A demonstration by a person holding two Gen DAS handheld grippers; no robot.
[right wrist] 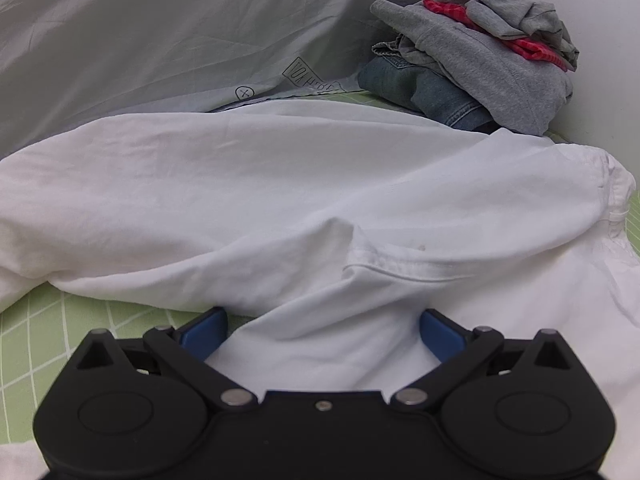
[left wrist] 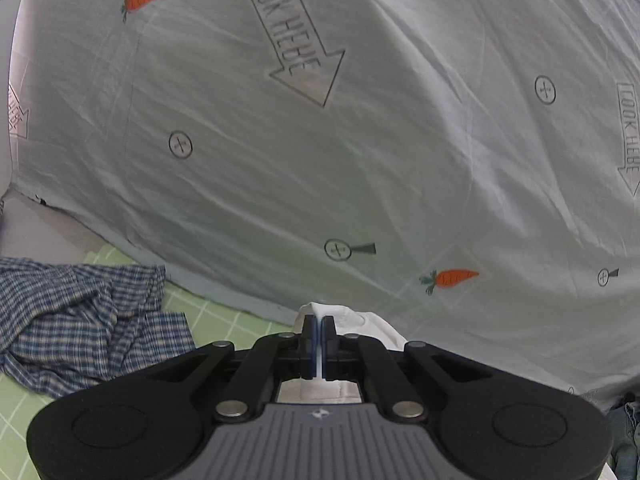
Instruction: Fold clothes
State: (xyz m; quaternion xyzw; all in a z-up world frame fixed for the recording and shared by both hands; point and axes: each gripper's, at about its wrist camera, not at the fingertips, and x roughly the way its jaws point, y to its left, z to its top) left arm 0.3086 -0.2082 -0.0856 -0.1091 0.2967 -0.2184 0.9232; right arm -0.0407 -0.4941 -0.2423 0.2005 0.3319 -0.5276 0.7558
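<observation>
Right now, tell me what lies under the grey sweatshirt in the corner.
Folded blue jeans lie under the grey sweatshirt, on the green checked sheet. A red garment shows within the grey folds. Anything deeper in the pile is covered.

Black grippers (right wrist: 322,330) (blue pads (right wrist: 202,334), seemingly)

The pale grey-green cotton sheet (left wrist: 360,140) printed with carrots carried arrow outlines lettered "LOOK HERE", mirrored; a further arrow's lettering in the right wrist view was unreadable
</observation>
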